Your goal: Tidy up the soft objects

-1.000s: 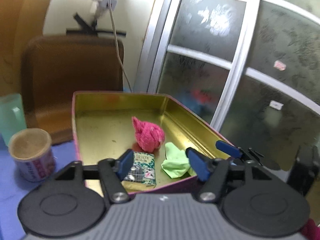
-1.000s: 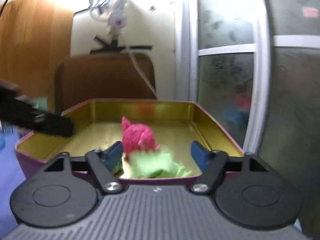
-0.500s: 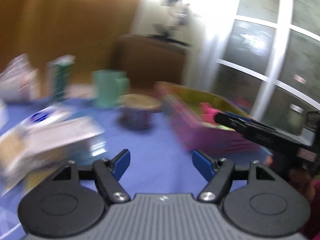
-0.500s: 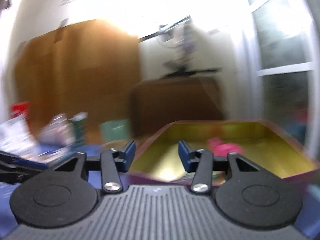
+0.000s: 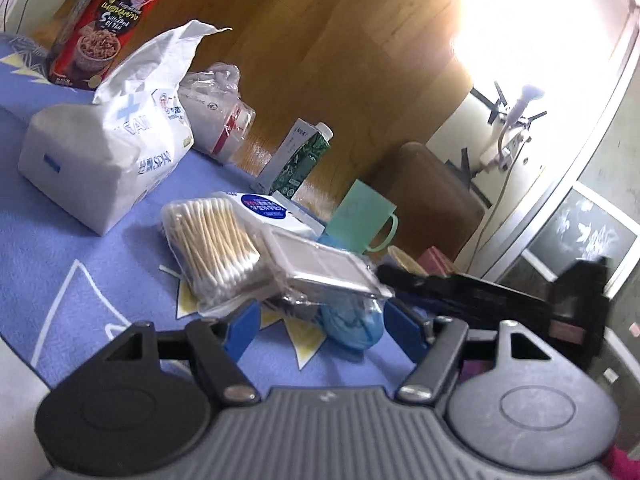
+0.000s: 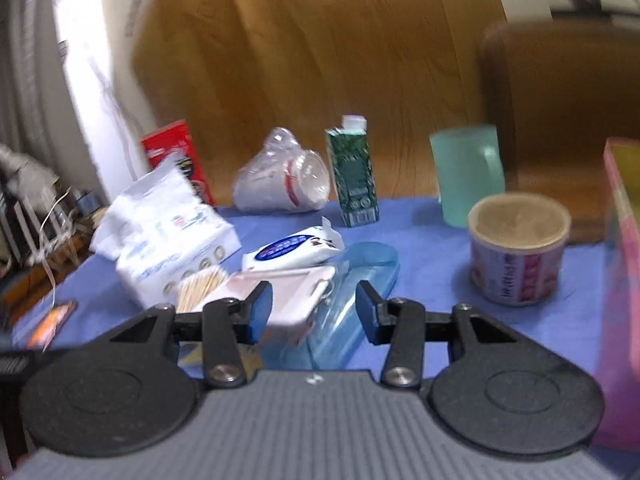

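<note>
Tissue pack (image 5: 100,152): far left on the blue cloth (image 5: 60,248), soft and open at the top; a careless pinch there can tear the wrapper.
Cotton swab bag (image 5: 212,244): middle of the pile, partly under a flat clear case (image 5: 320,268); pulling the bag can drag the case along.
Wet wipes pack (image 6: 292,250): behind the swabs, close to the carton (image 6: 354,176); a wide reach can tip the carton.
Left gripper (image 5: 320,326): fingers wide and empty, low before the pile, a blue soft bundle (image 5: 352,322) between them, perhaps a shoe cover.
Right gripper (image 6: 314,312): fingers at half width, empty, over the case and a blue plastic piece (image 6: 360,276); the view is blurred, so contact is unclear.
Both grippers: near each other at one pile; they can collide.
Tin box (image 6: 624,240): far right; the round tub (image 6: 518,248) stands in the path.
</note>
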The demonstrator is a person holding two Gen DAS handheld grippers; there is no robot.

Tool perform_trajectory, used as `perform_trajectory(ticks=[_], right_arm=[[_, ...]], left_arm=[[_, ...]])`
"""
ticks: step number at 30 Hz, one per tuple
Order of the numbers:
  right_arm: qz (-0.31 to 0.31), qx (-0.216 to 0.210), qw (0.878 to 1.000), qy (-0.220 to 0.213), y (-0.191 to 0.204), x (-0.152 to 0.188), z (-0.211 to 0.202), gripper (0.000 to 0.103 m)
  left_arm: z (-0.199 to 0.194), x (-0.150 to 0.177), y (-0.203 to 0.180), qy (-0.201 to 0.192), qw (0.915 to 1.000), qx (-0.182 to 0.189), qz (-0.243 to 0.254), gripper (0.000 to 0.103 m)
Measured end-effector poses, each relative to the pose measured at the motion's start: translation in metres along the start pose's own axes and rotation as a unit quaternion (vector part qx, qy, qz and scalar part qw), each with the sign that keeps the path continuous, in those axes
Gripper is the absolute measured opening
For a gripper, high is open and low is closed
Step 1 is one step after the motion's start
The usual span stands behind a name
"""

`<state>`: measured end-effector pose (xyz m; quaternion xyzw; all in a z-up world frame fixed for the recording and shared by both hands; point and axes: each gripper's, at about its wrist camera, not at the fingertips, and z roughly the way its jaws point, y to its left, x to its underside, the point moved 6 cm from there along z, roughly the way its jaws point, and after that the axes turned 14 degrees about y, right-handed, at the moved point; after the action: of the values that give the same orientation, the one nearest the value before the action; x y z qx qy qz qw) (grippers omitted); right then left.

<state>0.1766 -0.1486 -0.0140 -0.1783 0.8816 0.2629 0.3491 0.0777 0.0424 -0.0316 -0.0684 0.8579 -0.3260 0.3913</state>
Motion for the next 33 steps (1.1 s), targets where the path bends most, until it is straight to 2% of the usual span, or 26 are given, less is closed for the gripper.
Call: perform_trajectory(ticks=[1, 2, 3, 9, 15, 18, 19, 20, 22, 25, 28, 30, 33], right_arm=[[0.024, -0.014, 0.999, 0.017, -0.004, 0.001, 0.005, 0.046], [0.04, -0.038, 0.998, 0.022, -0.004, 0.008, 0.002, 0.029], [0.042, -0.057, 0.997, 0.022, -0.002, 0.011, -0.002, 0.025], [0.038, -0.064, 0.997, 0.01, -0.001, 0.039, -0.038, 0.016], [0.034, -0.031, 0.999, 0.012, -0.023, 0.082, -0.071, 0.015], [0.046, -0.017, 0.998, 0.025, -0.033, 0.106, -0.076, 0.022], [0.044, -0.013, 0.999, 0.024, -0.036, 0.111, -0.079, 0.038], [0.038, -0.007, 0.999, 0.022, -0.037, 0.115, -0.083, 0.061], [0.012, 0.011, 1.0, 0.013, -0.035, 0.121, -0.089, 0.082], [-0.048, 0.034, 0.998, 0.018, -0.023, 0.125, -0.084, 0.082], [-0.11, 0.056, 0.992, 0.026, -0.015, 0.125, -0.071, 0.082], [-0.142, 0.075, 0.986, 0.032, -0.008, 0.124, -0.059, 0.082], [-0.156, 0.064, 0.985, 0.04, -0.001, 0.124, -0.046, 0.076]], left_arm=[[0.0, 0.001, 0.0, -0.001, 1.0, 0.004, -0.003, 0.069], [0.0, 0.001, 0.001, -0.002, 0.9999, 0.008, -0.006, 0.069], [-0.001, 0.0, 0.003, -0.001, 0.9999, 0.012, -0.009, 0.069], [0.001, 0.001, 0.002, 0.001, 0.9998, 0.017, -0.01, 0.069], [0.005, 0.006, -0.009, 0.023, 0.9995, 0.012, 0.018, 0.069], [0.011, 0.01, -0.018, 0.046, 0.998, 0.01, 0.041, 0.069], [0.014, 0.012, -0.022, 0.057, 0.9972, 0.01, 0.048, 0.071], [0.016, 0.015, -0.026, 0.066, 0.9964, 0.01, 0.052, 0.072], [0.022, 0.021, -0.034, 0.09, 0.9943, 0.017, 0.055, 0.073], [0.031, 0.03, -0.048, 0.119, 0.9903, 0.015, 0.071, 0.073], [0.039, 0.037, -0.061, 0.133, 0.9869, -0.002, 0.092, 0.073], [0.05, 0.042, -0.062, 0.156, 0.9834, -0.02, 0.09, 0.072], [0.054, 0.047, -0.069, 0.15, 0.9827, -0.028, 0.105, 0.069]])
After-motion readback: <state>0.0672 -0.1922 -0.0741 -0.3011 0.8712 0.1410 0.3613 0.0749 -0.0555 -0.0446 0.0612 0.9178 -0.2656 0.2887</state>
